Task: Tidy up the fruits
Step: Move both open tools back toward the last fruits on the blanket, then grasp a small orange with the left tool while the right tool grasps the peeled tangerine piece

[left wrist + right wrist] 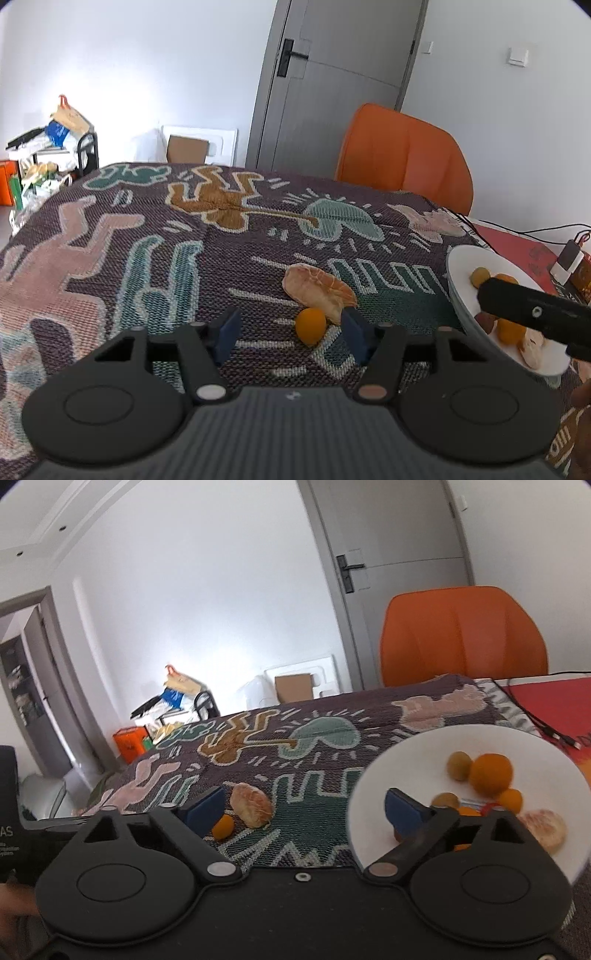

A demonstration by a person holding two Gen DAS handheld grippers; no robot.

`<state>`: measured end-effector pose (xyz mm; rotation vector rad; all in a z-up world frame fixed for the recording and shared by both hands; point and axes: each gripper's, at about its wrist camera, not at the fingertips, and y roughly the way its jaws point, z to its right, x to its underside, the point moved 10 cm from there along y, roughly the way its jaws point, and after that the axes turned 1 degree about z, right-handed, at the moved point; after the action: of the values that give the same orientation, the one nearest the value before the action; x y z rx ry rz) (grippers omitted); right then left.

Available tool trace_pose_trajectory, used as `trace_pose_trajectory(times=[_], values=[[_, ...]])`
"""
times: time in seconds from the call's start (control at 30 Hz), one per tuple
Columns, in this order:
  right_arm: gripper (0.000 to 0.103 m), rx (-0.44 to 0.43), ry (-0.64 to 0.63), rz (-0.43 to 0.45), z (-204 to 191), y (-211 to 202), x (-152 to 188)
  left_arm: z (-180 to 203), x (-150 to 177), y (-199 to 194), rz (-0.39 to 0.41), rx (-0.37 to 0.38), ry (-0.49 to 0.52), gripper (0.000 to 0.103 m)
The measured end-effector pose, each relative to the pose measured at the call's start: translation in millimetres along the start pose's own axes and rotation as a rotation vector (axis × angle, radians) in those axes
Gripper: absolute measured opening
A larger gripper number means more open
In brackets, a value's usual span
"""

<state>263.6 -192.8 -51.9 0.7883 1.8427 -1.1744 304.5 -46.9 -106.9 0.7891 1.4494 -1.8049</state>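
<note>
A small orange fruit (311, 326) lies on the patterned cloth beside a peeled pale citrus piece (317, 291). My left gripper (291, 334) is open, with the small fruit between its blue fingertips, nearer the right one. A white plate (460, 266) at the right holds several fruits: an orange (491, 774), small yellow-green ones (459, 765) and a peeled segment (546, 829). My right gripper (306, 812) is open and empty, its right finger over the plate (388, 775). The small fruit (223, 827) and citrus piece (252, 805) also show in the right wrist view.
An orange chair (404, 157) stands behind the table. Cables (517, 230) and a small device (567, 262) lie on the red surface at the far right. Bags and boxes (44, 147) stand by the far wall.
</note>
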Motion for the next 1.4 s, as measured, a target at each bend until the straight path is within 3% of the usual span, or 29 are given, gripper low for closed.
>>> trace_pose_trajectory(times=[0.1,0.27,0.4,0.47,0.83,1.4], values=[[0.082,-0.012,-0.017,-0.014,-5,8,-2,3,1,11,-0.031,-0.004,-0.011,0.051],[0.061,-0.026,-0.023,-0.05,-9,21,-2,5,3,27,-0.065,-0.016,-0.013,0.036],[0.059,-0.042,-0.043,-0.063,-15,27,-3,7,4,36,-0.054,-0.033,-0.007,0.031],[0.058,-0.045,-0.053,-0.071,-17,32,-3,4,3,38,-0.049,-0.042,-0.019,0.02],[0.051,-0.071,-0.136,-0.153,-41,66,6,-28,-8,18,-0.013,-0.067,-0.075,0.02],[0.051,-0.079,-0.251,-0.232,-69,111,19,-86,-10,-10,0.032,-0.121,-0.144,0.02]])
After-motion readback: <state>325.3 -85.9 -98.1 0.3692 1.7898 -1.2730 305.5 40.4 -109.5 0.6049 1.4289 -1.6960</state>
